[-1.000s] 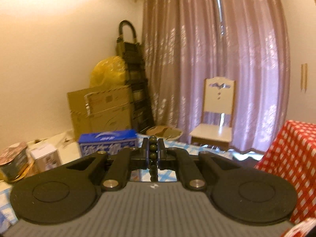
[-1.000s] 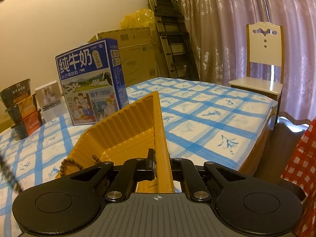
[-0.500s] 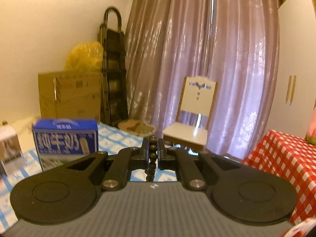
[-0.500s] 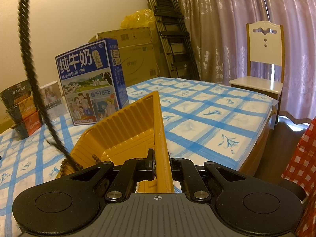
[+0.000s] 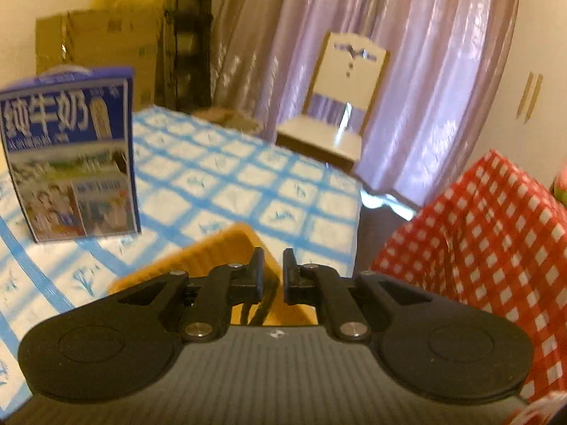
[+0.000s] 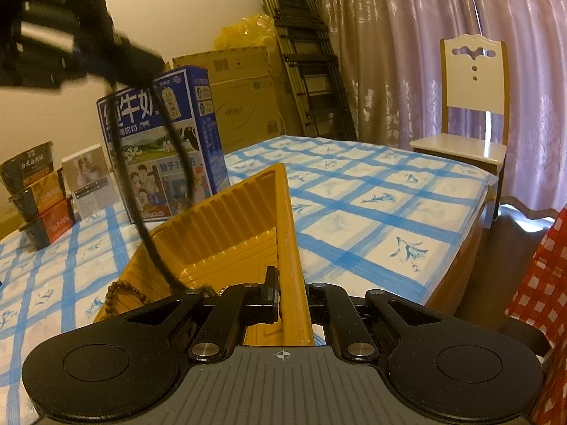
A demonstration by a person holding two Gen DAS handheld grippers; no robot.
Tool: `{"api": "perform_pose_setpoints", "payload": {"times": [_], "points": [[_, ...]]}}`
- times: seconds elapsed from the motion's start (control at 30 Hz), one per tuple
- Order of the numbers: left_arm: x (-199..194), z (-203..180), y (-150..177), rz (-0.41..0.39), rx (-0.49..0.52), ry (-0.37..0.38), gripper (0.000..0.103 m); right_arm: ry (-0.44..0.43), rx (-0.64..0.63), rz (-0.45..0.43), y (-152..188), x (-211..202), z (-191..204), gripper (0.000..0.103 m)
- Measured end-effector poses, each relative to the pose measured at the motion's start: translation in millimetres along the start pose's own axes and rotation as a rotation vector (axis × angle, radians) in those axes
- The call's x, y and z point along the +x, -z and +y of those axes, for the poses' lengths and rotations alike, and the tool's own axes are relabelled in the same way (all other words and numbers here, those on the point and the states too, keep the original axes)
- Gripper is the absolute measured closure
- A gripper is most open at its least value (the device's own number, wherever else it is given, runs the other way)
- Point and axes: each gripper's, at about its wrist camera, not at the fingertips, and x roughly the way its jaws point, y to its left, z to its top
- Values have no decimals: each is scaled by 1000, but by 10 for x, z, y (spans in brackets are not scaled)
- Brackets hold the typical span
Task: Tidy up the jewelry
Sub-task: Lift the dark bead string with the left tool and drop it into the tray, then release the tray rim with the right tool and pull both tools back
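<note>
Right wrist view: ribbed yellow plastic tray (image 6: 219, 226) is clamped at right rim by right gripper (image 6: 292, 290). Long dark beaded necklace (image 6: 124, 177) is hung into tray from left gripper (image 5: 273, 269); jaws have just been opening, tips seen empty. Release judged unfinished.

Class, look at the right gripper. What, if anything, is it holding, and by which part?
The right gripper holds the yellow tray, with its jaws clamped on the tray's right-hand rim near the closest corner.
</note>
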Motion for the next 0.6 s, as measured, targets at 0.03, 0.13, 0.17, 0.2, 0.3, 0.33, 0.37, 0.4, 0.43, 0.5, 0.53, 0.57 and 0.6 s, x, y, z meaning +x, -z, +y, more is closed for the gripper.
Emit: {"api": "perform_pose_setpoints", "payload": {"times": [0.03,0.13,0.17,0.2,0.3,0.33,0.37,0.4,0.43,0.5,0.53,0.57,0.6], "points": [[33,14,32,13,1,-4,89,0,1,2,0,4,-3,96],[89,73,116,35,-2,-17,83,-1,17,7,5,13,-32,96],[86,98,140,36,-1,-27,81,-2,22,7,6,13,-41,96],[70,124,158,35,-4,-38,77,-2,24,8,9,13,-42,96],[-32,258,266,26,-18,-89,71,1,38,7,9,12,-53,96],[-68,315,312,26,-21,-107,71,2,50,7,11,16,-61,96],[-107,375,357,27,-25,-127,71,3,61,6,14,20,-70,96],[-146,444,405,27,-31,-149,71,4,71,5,17,28,-81,96],[-191,516,453,28,-39,-170,71,5,76,3,20,36,-85,97],[-277,666,568,32,-62,-212,71,4,81,-4,25,54,-85,97],[-321,737,627,36,-73,-232,71,2,87,-4,25,69,-92,97],[-366,808,689,39,-83,-255,71,2,95,-2,25,91,-98,97],[-407,874,755,44,-93,-278,71,3,104,2,26,113,-103,97]]}}
